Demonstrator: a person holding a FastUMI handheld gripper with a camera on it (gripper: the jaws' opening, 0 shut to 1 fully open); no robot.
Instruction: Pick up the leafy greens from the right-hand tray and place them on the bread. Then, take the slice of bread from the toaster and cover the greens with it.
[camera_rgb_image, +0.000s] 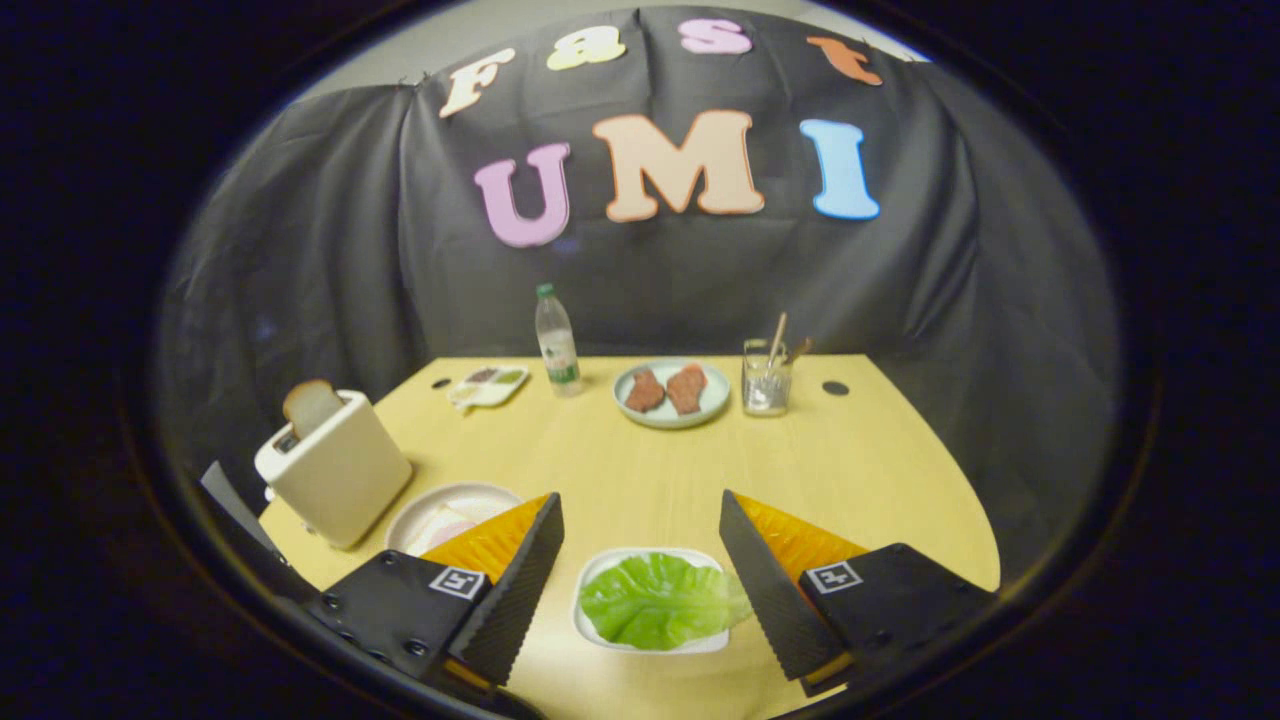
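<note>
Hand-held gripper fingers spread, one lettuce leaf between

A staged booth, not a real kitchen: black cloth hangs behind a pale wooden tabletop. Breakfast props sit on it: a toaster, a water bottle, a plate of meat.
</note>
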